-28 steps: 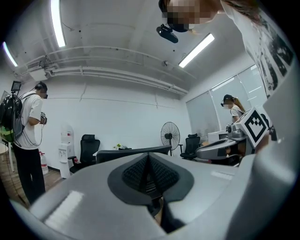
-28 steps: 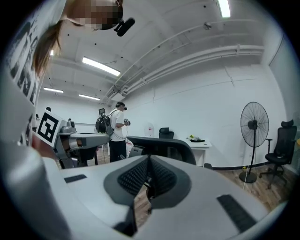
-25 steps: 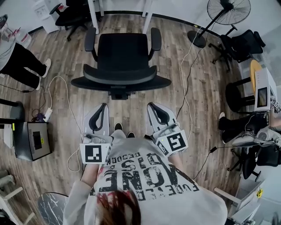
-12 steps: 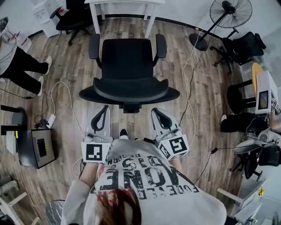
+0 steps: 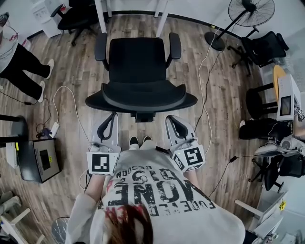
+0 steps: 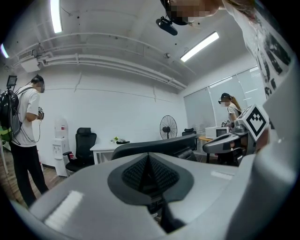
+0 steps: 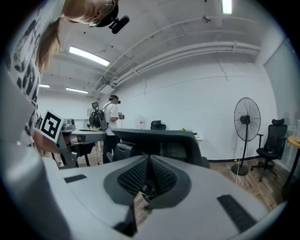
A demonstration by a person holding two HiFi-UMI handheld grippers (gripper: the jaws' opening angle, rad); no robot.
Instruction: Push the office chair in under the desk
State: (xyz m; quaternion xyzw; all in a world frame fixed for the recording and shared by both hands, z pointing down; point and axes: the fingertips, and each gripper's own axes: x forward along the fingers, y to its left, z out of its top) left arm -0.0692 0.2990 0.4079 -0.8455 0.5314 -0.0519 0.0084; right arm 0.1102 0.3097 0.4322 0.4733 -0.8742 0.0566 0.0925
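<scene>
The black office chair [image 5: 138, 62] stands on the wood floor with its backrest [image 5: 141, 98] towards me and its seat facing the white desk's legs [image 5: 100, 15] at the top of the head view. Both grippers point at the backrest from behind. The left gripper [image 5: 112, 117] and the right gripper [image 5: 171, 119] are shut and hold nothing. Their tips lie just short of the backrest's lower edge; contact cannot be told. The left gripper view shows closed jaws with the backrest [image 6: 154, 146] and the desk [image 6: 105, 147] beyond. The backrest [image 7: 159, 138] also fills the middle of the right gripper view.
A pedestal fan [image 5: 250, 12] and black chairs [image 5: 264, 47] stand at the right. Another black chair [image 5: 76, 16] is at the top left beside a person [image 5: 19, 66]. Cables [image 5: 62, 93] run over the floor on both sides, and a dark box [image 5: 40, 162] sits at the left.
I have stepped forward: the gap between the gripper tips and the chair's backrest has narrowed. Both grippers stayed shut.
</scene>
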